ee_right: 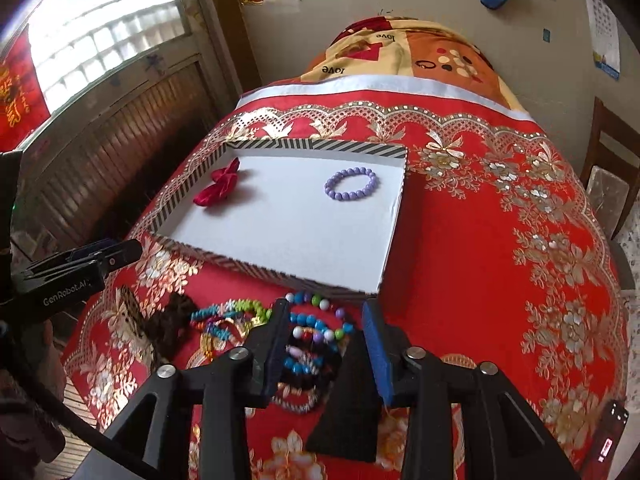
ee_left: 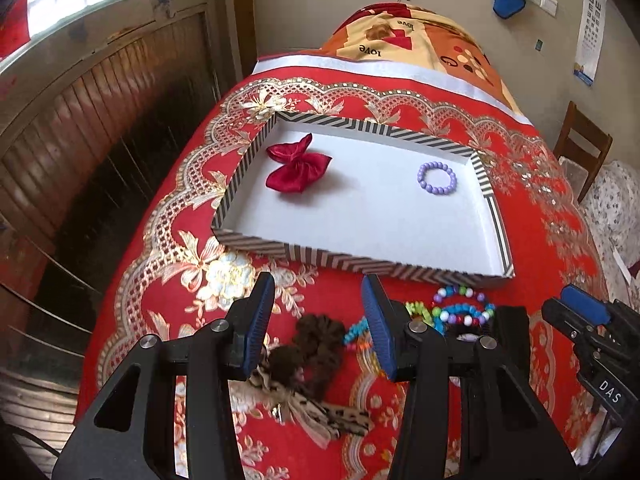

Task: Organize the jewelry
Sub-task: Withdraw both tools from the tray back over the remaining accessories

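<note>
Jewelry lies in two groups on a red tablecloth with gold floral embroidery (ee_right: 500,240). Ahead of both grippers sits a shallow rectangular white tray with a black-and-white striped rim (ee_left: 400,270), and inside it rest a round bracelet of lilac beads (ee_left: 437,177), toward its far right, and a dark red satin bow (ee_left: 298,168), toward its far left; the two are well apart.

Just short of the tray's near rim, a heap of multicoloured bead bracelets (ee_right: 316,332) lies on the cloth. The right gripper (ee_right: 326,344) hangs directly over this heap with its two blue-padded fingers spread apart, one on either side of the beads; whether the pads touch them cannot be told. To the left of that gripper a string of turquoise, green and orange beads (ee_right: 228,316) trails across the cloth toward a dark brown fuzzy scrunchie (ee_right: 172,320).

The left gripper (ee_left: 318,328) is also spread wide, holding nothing. Between and below its fingers lies the brown scrunchie (ee_left: 308,352), and nearer the camera a leopard-print fabric bow clip (ee_left: 320,416). The bead heap (ee_left: 460,308) shows just past its right finger, beside the tray's near rim.
</note>
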### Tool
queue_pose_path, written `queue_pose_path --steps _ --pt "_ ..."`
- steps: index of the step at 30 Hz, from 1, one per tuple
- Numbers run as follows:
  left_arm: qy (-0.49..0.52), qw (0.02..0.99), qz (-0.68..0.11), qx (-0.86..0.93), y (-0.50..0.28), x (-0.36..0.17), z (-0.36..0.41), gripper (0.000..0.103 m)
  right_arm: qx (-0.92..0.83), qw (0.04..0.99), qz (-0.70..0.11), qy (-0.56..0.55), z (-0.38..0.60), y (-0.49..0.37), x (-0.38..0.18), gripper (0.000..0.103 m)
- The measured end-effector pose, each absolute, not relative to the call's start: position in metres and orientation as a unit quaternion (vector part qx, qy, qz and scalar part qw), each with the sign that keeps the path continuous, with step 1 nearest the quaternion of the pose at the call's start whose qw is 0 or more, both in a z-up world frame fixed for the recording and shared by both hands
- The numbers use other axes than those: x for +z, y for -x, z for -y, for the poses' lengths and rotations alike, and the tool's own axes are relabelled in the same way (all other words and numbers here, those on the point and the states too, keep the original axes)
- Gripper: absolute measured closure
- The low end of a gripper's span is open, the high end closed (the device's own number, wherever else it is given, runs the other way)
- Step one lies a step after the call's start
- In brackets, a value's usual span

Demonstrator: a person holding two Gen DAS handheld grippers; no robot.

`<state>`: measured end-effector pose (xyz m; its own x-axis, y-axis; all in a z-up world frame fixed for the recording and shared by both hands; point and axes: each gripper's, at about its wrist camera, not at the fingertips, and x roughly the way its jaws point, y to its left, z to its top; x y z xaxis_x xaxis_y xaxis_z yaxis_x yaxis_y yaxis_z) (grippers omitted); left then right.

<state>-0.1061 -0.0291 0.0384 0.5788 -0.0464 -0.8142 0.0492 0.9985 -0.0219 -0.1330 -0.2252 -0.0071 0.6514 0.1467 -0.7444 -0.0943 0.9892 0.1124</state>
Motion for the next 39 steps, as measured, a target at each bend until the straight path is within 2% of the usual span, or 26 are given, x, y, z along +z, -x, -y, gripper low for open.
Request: queue_pose_path --steps 25,39 --pt "-0.007 0.892 -0.452 -0.020 0.141 0.038 0.028 0.058 0.044 0.905 -0.422 -0.043 0.243 0.167 -0.013 0.061" --pt "0.018 0.876 -0.482 -0.024 0.137 0.031 0.012 0.058 0.050 0.895 -0.440 -0.049 0.246 0.161 -0.028 0.061"
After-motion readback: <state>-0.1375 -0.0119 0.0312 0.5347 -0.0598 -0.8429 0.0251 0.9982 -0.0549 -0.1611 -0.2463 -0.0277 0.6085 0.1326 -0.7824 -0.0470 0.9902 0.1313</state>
